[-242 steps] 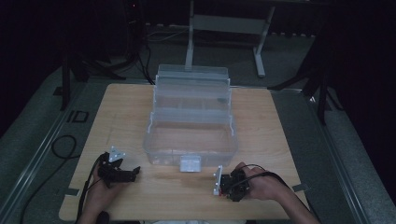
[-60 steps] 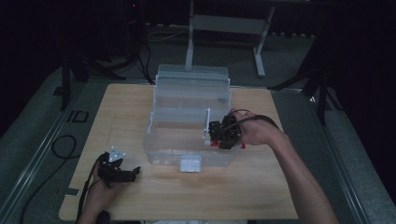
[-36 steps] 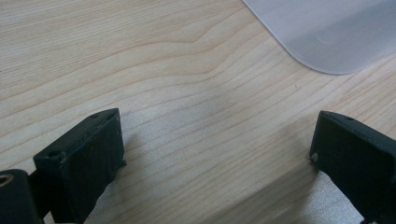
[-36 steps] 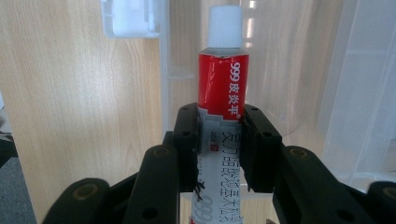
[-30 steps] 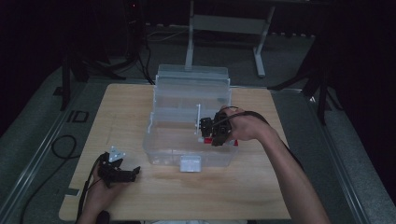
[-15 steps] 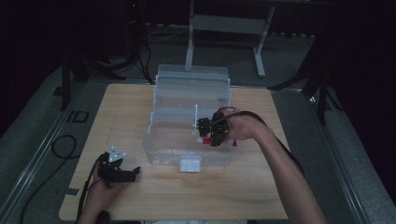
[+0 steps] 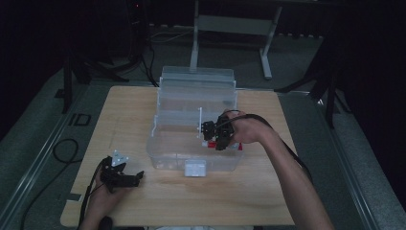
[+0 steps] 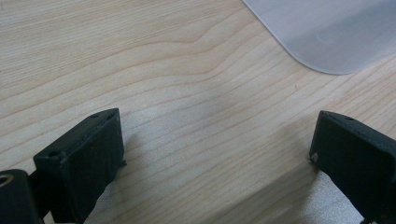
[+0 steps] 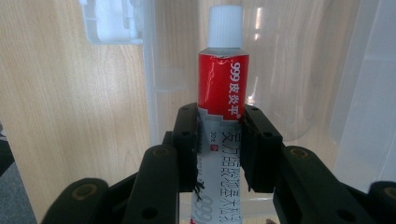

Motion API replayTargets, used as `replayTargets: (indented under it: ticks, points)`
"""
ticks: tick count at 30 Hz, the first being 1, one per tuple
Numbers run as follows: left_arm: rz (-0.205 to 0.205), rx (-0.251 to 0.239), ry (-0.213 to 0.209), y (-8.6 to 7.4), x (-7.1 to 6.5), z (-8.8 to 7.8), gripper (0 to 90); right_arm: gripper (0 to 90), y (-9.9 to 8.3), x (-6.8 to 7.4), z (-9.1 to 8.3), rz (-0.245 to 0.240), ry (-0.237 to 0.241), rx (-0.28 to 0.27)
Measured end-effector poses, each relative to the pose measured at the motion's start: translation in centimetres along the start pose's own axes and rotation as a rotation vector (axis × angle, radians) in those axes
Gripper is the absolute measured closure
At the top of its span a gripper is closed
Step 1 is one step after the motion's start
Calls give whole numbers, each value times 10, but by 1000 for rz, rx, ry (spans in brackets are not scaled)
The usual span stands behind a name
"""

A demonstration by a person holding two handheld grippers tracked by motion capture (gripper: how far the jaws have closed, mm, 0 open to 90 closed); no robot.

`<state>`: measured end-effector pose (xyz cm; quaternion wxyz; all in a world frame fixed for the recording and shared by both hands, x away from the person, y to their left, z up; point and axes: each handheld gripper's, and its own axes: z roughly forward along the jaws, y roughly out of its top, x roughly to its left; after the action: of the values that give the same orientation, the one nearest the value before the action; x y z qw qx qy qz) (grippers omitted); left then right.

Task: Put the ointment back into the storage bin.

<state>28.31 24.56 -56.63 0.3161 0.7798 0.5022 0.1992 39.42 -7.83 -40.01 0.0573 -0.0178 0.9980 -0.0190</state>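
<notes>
Your right tongs [image 9: 219, 154] are clamped on the red-and-white tube [image 9: 222, 93], hanging over the open clear box [image 7: 196, 143] (not yet released); left tongs [image 8: 215, 154] gape empty on the counter [image 7: 143, 110].

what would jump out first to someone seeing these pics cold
First, the red and white ointment tube with a white cap, clamped between the right gripper jaws and held over the clear plastic storage box at the middle of the light wooden table. Next, the left gripper resting near the table's front left with its jaws wide apart and nothing between them.
</notes>
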Motion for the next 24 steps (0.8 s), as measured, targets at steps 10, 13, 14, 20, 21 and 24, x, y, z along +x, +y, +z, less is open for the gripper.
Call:
replayTargets:
  ticks: [10, 13, 14, 20, 21, 24]
  points:
    - [0, 0, 0, 0, 0, 0, 33, 555, 1, -1, 5, 8, -17, 30]
    - [0, 0, 0, 0, 0, 0, 33, 517, 0, -2, 5, 12, -52, 31]
    - [1, 0, -1, 0, 0, 0, 33, 513, -1, -2, 4, 18, -58, 27]
    - [1, 0, 0, 0, 0, 0, 33, 485, -6, -3, -2, 26, -83, 9]
    - [1, 0, -1, 0, 0, 0, 33, 480, -7, -2, -3, 32, -82, 10]
    - [1, 0, 0, 0, 0, 0, 33, 469, -10, -1, -6, 40, -91, 6]
